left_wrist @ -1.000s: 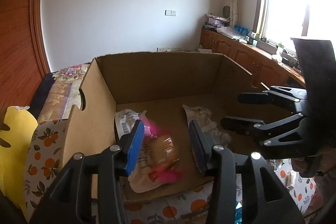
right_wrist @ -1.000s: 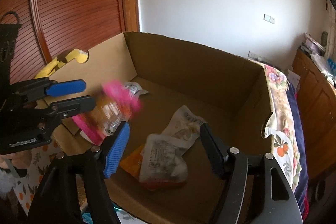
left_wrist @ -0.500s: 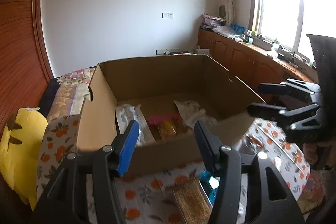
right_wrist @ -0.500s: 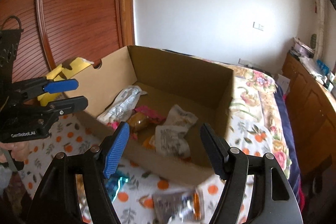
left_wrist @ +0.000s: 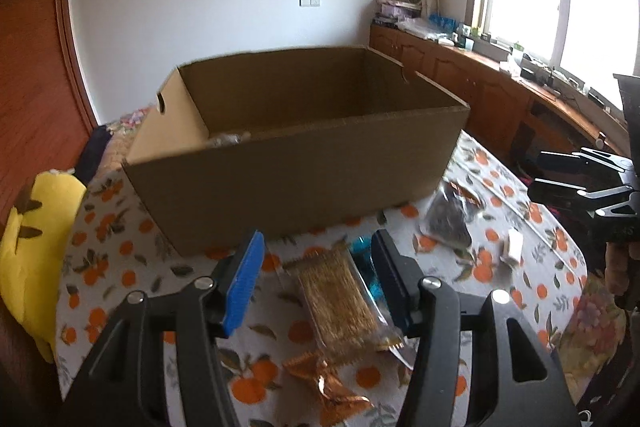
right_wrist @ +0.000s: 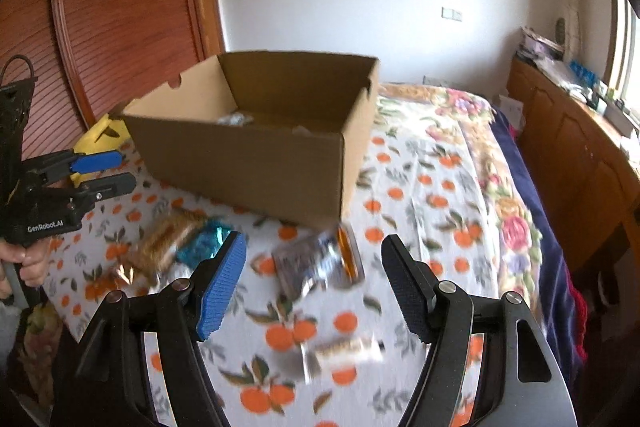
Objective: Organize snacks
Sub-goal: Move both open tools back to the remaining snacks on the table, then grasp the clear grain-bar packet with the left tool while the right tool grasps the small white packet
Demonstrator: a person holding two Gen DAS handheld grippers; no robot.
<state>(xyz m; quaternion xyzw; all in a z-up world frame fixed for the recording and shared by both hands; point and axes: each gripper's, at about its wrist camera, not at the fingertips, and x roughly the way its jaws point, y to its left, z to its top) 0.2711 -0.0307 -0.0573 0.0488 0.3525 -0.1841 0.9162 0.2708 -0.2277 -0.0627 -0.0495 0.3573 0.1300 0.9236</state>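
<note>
An open cardboard box [left_wrist: 304, 163] [right_wrist: 256, 155] stands on the orange-print bedspread [left_wrist: 120, 267], and bits of snack wrappers show over its rim. My left gripper [left_wrist: 318, 267] is open above a golden cracker pack [left_wrist: 336, 299] and a teal wrapper [left_wrist: 366, 267], which lie flat and ungripped. An orange foil wrapper [left_wrist: 328, 383] lies nearer me. My right gripper [right_wrist: 314, 255] is open over a grey-and-orange snack pack [right_wrist: 316, 259], apart from it. A small clear packet [right_wrist: 344, 351] lies closer. Each gripper shows in the other's view, the right gripper [left_wrist: 560, 171] and the left gripper [right_wrist: 108, 171].
A dark snack pack [left_wrist: 448, 215] and a small white packet [left_wrist: 514, 247] lie right of the box. A yellow plush toy [left_wrist: 36, 251] sits at the bed's left. Wooden wardrobe doors [right_wrist: 120, 7] stand behind, cabinets [left_wrist: 480, 87] run under the window. A person's hand [right_wrist: 24, 263] holds the left gripper.
The pink snack left my left gripper and dropped into the box. Both grippers then drew back out of the box to above the loose snacks on the bedspread. The left jaws widened.
</note>
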